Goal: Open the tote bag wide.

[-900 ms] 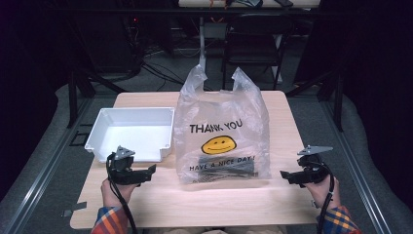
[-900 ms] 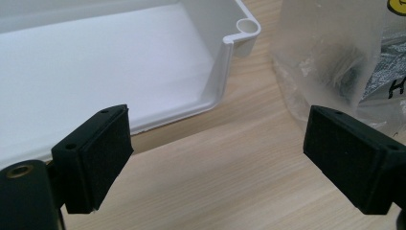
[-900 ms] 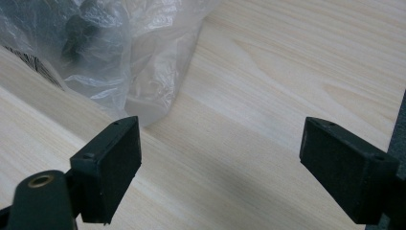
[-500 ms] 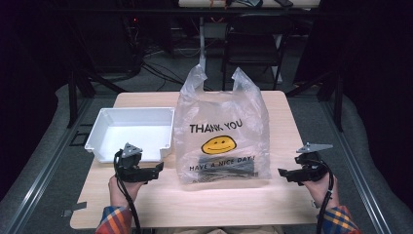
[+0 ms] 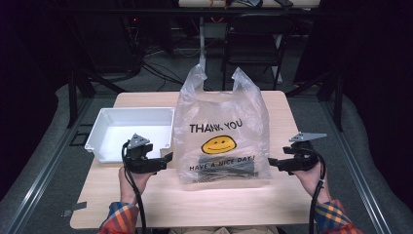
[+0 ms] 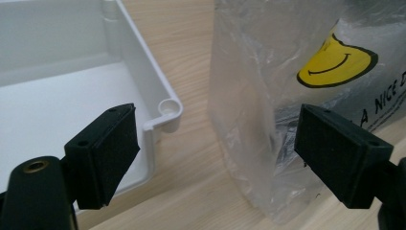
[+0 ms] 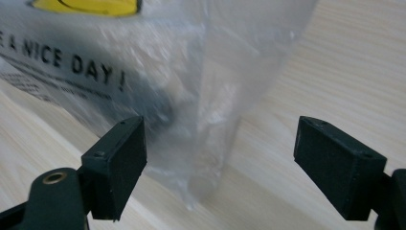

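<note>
A clear plastic bag (image 5: 221,141) printed with "THANK YOU", a yellow smiley and "HAVE A NICE DAY!" stands upright in the middle of the wooden table (image 5: 204,204). Dark items (image 5: 229,169) lie in its bottom. My left gripper (image 5: 167,159) is held just left of the bag's lower corner, jaws open and pointing at it. In the left gripper view the bag (image 6: 249,86) stands ahead between my open left gripper (image 6: 215,139). My right gripper (image 5: 272,162) is open just right of the bag. Its own view has the bag's corner (image 7: 201,72) ahead of the open right gripper (image 7: 220,143), untouched.
A white rectangular tray (image 5: 131,131) sits empty at the table's left, its near corner (image 6: 165,108) close to my left gripper. Bare wood lies in front of the bag. Dark chairs, stands and cables are behind the table.
My left gripper has moved right, toward the bag's lower left corner. My right gripper has edged slightly left toward the bag. The bag and tray have not moved.
</note>
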{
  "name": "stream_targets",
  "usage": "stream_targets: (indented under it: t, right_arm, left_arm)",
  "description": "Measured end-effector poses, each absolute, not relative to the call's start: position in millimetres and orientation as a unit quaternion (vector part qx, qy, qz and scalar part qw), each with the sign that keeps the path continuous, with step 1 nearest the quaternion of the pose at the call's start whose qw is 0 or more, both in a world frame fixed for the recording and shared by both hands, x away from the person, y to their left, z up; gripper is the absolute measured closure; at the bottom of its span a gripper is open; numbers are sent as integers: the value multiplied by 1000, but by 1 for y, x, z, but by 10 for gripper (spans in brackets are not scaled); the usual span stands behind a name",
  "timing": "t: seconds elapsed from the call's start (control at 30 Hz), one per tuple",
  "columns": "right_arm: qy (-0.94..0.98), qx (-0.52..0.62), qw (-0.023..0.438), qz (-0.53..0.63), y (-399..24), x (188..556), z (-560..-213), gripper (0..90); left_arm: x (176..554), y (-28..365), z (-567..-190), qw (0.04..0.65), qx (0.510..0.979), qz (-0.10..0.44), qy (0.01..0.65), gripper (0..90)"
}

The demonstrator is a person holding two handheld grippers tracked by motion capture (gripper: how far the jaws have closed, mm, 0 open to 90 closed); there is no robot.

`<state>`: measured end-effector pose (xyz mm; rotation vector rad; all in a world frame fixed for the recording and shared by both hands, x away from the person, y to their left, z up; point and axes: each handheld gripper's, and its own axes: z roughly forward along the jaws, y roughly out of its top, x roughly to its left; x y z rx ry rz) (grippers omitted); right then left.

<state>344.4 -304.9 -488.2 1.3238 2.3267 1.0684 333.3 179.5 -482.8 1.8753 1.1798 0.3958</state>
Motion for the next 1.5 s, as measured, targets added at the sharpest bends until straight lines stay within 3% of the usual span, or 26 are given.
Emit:
stream_targets:
  t: [0.17, 0.3, 0.33, 0.37, 0.47, 0.5, 0.6, 0.7, 0.83, 1.27, 1.5]
  right_arm:
    - [798, 446, 122, 386, -292, 351, -481, 211]
    - [799, 442, 128, 388, -280, 359, -479, 303]
    - [800, 441, 125, 386, -275, 363, -482, 387]
    - [800, 441, 125, 386, -275, 363, -482, 387]
    - [805, 445, 120, 374, -270, 368, -487, 539]
    - [805, 447, 121, 372, -269, 369, -488, 640]
    - [808, 440, 120, 373, -269, 367, -490, 802]
    - [809, 435, 126, 375, -267, 364, -490, 883]
    - [816, 422, 134, 370, -261, 354, -490, 900]
    - [830, 411, 133, 353, -264, 340, -501, 900]
    - [850, 425, 94, 297, -263, 348, -519, 897]
  left_arm:
    - [339, 166, -482, 434, 761, 151, 459, 175]
    - [343, 155, -480, 439, 765, 149, 447, 243]
    - [344, 152, -480, 437, 765, 152, 448, 318]
    - [345, 150, -481, 438, 765, 154, 446, 318]
    - [347, 144, -484, 433, 768, 154, 446, 430]
    - [348, 142, -485, 435, 769, 153, 442, 489]
    - [350, 138, -489, 437, 770, 149, 440, 623]
    - [349, 132, -493, 432, 776, 154, 433, 746]
    - [345, 132, -497, 428, 782, 155, 425, 893]
    - [330, 143, -506, 397, 807, 136, 416, 898]
    - [331, 138, -516, 377, 821, 124, 410, 898]
